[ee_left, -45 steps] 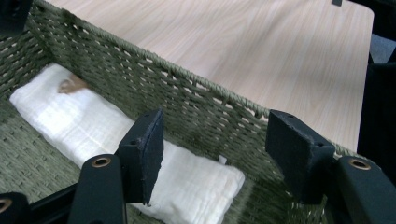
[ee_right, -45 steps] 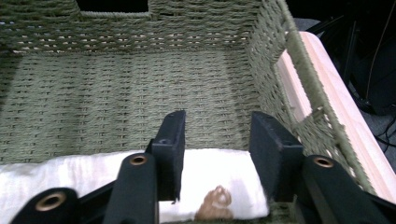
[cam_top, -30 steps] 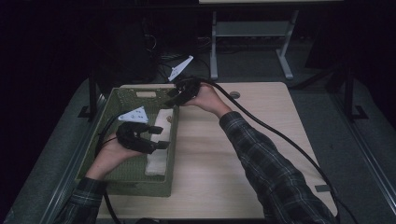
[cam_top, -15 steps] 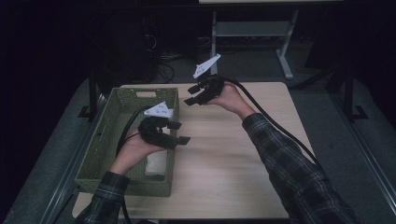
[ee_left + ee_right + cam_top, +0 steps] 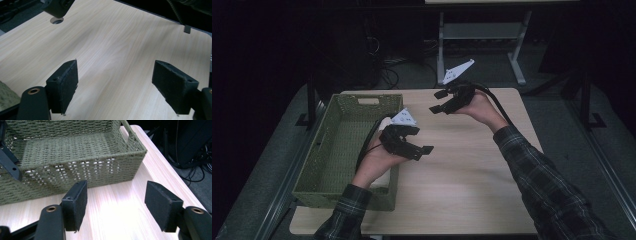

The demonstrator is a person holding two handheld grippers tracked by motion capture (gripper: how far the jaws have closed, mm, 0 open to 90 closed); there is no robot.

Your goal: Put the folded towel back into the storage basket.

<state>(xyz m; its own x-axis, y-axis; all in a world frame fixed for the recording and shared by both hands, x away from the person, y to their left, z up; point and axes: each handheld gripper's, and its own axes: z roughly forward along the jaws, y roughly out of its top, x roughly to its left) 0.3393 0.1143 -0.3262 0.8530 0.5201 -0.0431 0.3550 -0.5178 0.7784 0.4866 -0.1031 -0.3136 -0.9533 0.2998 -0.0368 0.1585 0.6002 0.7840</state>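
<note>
High view: left tool (image 5: 424,150) is out of the basket (image 5: 343,150) now, over bare counter (image 5: 472,170) just right of its rim, jaws wide, nothing between, just been opening. Right tool (image 5: 439,101) has pulled back from the basket's far corner toward counter centre, jaws apart and empty, also just been opening. Left hand (image 5: 377,160) partly covers the pale block at the basket's near right wall, so it is hard to make out. Dark floor around; desk frame (image 5: 482,35) behind.

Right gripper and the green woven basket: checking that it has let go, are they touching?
Apart. In the right gripper view the open right gripper has bare wooden table between its jaws and the basket beyond; its jaws have just been opening.
</note>
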